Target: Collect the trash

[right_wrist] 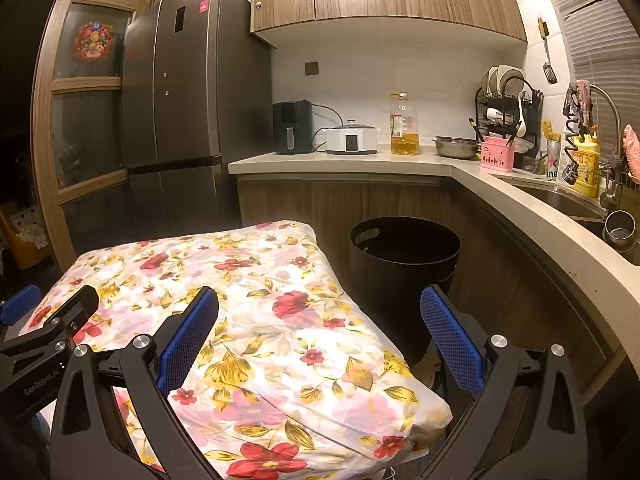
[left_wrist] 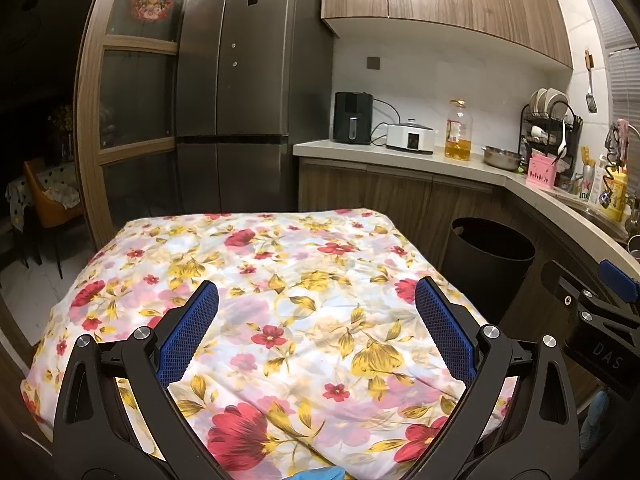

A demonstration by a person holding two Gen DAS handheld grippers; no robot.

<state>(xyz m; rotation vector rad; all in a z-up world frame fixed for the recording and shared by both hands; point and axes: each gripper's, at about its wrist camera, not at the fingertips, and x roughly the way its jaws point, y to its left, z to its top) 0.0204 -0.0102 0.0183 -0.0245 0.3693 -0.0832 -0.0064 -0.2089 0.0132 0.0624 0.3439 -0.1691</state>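
Observation:
A table under a floral cloth (left_wrist: 288, 288) fills the foreground; it also shows in the right wrist view (right_wrist: 256, 320). No trash shows on it. A black trash bin (left_wrist: 488, 264) stands on the floor at the table's right, also in the right wrist view (right_wrist: 404, 272), open at the top. My left gripper (left_wrist: 318, 320) is open and empty above the cloth. My right gripper (right_wrist: 320, 328) is open and empty over the table's right edge, beside the bin. The right gripper's body shows at the left view's right edge (left_wrist: 600, 320).
A kitchen counter (right_wrist: 360, 164) runs behind and along the right, with an air fryer (right_wrist: 292, 128), cooker (right_wrist: 352, 140), oil bottle (right_wrist: 405, 126), steel bowl (right_wrist: 456, 147), dish rack (right_wrist: 508, 112) and sink (right_wrist: 560, 200). A tall fridge (left_wrist: 240, 92) stands behind the table.

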